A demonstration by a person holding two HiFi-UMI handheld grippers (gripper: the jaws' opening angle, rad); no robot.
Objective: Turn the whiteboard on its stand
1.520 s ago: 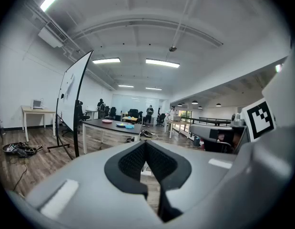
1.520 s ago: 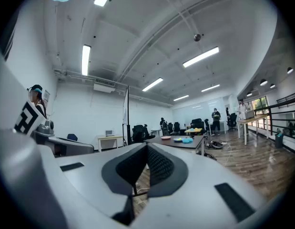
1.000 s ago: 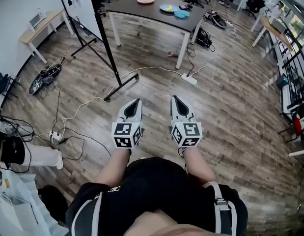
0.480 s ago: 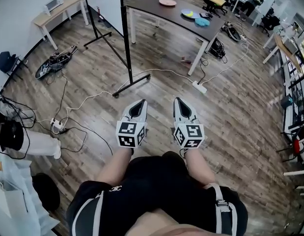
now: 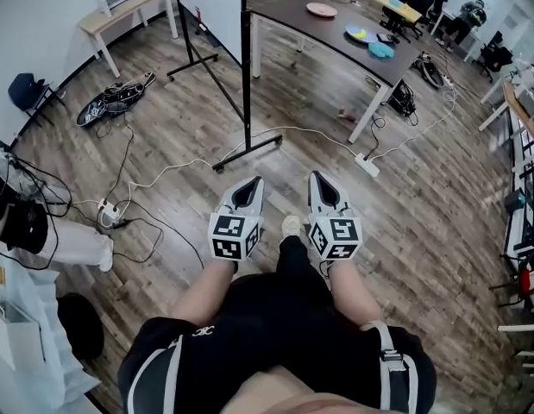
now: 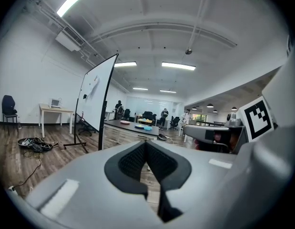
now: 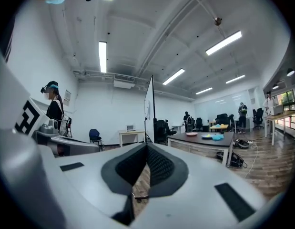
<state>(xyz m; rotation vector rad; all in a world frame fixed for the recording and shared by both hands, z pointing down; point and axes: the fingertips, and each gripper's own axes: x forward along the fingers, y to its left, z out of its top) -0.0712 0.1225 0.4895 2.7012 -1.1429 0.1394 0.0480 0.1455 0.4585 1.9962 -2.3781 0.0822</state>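
Observation:
The whiteboard (image 5: 216, 7) stands on a black wheeled stand (image 5: 246, 76) ahead of me, its near foot (image 5: 247, 155) on the wood floor just beyond the grippers. In the left gripper view the whiteboard (image 6: 95, 97) shows at an angle; in the right gripper view the whiteboard (image 7: 149, 106) is nearly edge-on. My left gripper (image 5: 252, 182) and right gripper (image 5: 317, 178) are held side by side in front of my body, both shut with nothing between the jaws. The left gripper (image 6: 146, 144) and right gripper (image 7: 147, 147) point towards the stand, well short of it.
A dark table (image 5: 336, 37) with plates stands right of the whiteboard. A power strip (image 5: 367, 164) and white cables (image 5: 154, 179) lie on the floor. A wooden desk (image 5: 128, 7), a bag (image 5: 116, 100) and a blue chair (image 5: 25, 89) are at left; a person (image 5: 42, 240) stands close by.
The whiteboard stand has come nearer and shifted right in the head view as I walk forward. A shoe now shows between the grippers. Both grippers stay shut.

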